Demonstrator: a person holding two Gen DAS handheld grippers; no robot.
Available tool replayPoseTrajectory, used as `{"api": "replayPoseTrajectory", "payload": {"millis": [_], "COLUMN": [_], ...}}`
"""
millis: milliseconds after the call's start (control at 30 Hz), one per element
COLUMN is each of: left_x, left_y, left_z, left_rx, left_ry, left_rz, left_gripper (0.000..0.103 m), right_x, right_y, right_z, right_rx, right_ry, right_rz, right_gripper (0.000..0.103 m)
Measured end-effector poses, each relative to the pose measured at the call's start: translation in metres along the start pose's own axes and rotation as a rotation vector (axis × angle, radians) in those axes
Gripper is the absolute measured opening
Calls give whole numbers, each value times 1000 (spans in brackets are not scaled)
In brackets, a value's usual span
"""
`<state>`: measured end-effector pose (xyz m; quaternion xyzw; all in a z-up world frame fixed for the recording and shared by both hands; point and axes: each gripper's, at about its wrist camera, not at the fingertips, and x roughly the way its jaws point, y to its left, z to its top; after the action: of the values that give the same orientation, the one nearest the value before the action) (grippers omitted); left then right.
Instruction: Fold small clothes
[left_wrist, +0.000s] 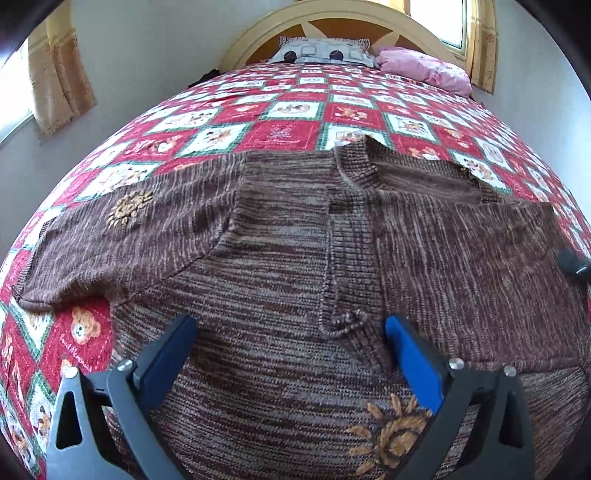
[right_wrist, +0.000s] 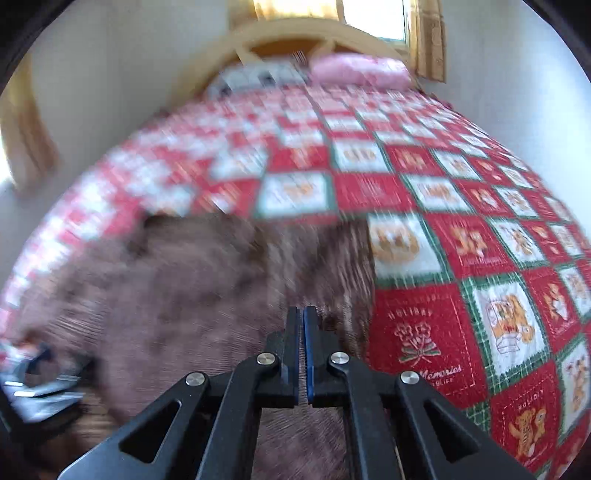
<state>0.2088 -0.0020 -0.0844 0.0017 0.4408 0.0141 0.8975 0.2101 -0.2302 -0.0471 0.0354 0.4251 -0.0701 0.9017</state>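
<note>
A small brown knitted cardigan (left_wrist: 280, 236) with orange embroidered flowers lies spread on the bed. Its left sleeve stretches out to the left; its right sleeve is folded over the body. My left gripper (left_wrist: 291, 332) is open, its fingers hovering low over the cardigan's lower front near the button band, holding nothing. My right gripper (right_wrist: 303, 325) is shut, fingers pressed together over the cardigan's right edge (right_wrist: 332, 266); the view is motion-blurred and I see no cloth between the pads. Its tip shows at the far right in the left wrist view (left_wrist: 574, 264).
The bed carries a red, white and green teddy-bear quilt (left_wrist: 280, 133) (right_wrist: 461, 229). A grey patterned pillow (left_wrist: 321, 51) and a pink pillow (left_wrist: 424, 68) lie by the curved headboard. Curtained windows flank the bed. The left gripper appears blurred at the lower left of the right wrist view (right_wrist: 40, 380).
</note>
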Motion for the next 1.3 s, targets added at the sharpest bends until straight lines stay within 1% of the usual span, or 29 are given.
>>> {"api": "replayPoseTrajectory", "payload": {"millis": [67,167,200,267,300,333,367,433,500,533,567,600,667,700,767,833,900,967,1000,1067,1133,1200,1267,1300], "left_x": [1,1,0,-4,-8,-11,-14,-15,-12,-11,-9,-8,-7,-7,-7,-8,-9,-8,-7,-7,-8,-8,-7,-7], "left_y": [1,1,1,-1,-4,-8,-12,-18,-20,-18,-16,-14,-9,-9,-13,-18,-19,-15,-13,-10,-10,-12,-14,-13], "left_z": [-1,0,1,2,1,-1,-4,-9,-8,-7,-7,-8,-9,-9,-9,-10,-10,-10,-10,-10,-11,-10,-10,-10], "left_rx": [-7,-8,-6,7,26,46,65,101,98,86,75,63,30,26,41,52,56,45,33,18,18,26,29,29], "left_ry": [2,6,9,13,14,10,0,-33,-27,-22,-15,-11,-3,-3,-6,-13,-17,-12,-7,-4,-8,-7,-7,-7], "left_rz": [-8,-12,-12,-14,-29,-35,-32,-12,-11,-20,-32,-44,-71,-73,-53,-32,-25,-37,-50,-68,-67,-57,-52,-53], "left_gripper": [103,103,103,103,103,103,103,103,103,103,103,103,103,103,103,103,103,103,103,103,103,103,103,103], "right_x": [1,-1,1,2,5,9,10,9,4,0,-6,-20,-42,-55,-72,-81,-77,-70,-65,-60,-65,-74,-80,-83], "right_y": [-5,-6,-9,-19,-30,-47,-62,-78,-75,-74,-77,-86,-97,-98,-91,-73,-49,-29,-21,-21,-27,-35,-41,-40], "right_z": [-9,-11,-12,-11,-9,-8,-7,-4,-6,-6,-7,-8,-10,-11,-12,-19,-27,-39,-48,-63,-74,-80,-84,-88], "right_rx": [-17,-62,-68,-57,-37,10,62,114,94,88,102,150,194,188,148,91,28,-11,-30,-33,-48,-72,-78,-102], "right_ry": [-27,-34,-30,-31,-25,-9,3,-1,-19,-34,-54,-100,-170,-196,-207,-184,-144,-94,-48,3,1,-6,2,2], "right_rz": [-44,-132,-145,-200,-238,-218,-166,-87,-75,-46,11,55,28,13,23,59,87,141,179,211,226,192,207,198], "right_gripper": [2,2,2,3,5,13,18,20,20,20,20,20,20,20,20,20,20,20,20,20,20,35,61,63]}}
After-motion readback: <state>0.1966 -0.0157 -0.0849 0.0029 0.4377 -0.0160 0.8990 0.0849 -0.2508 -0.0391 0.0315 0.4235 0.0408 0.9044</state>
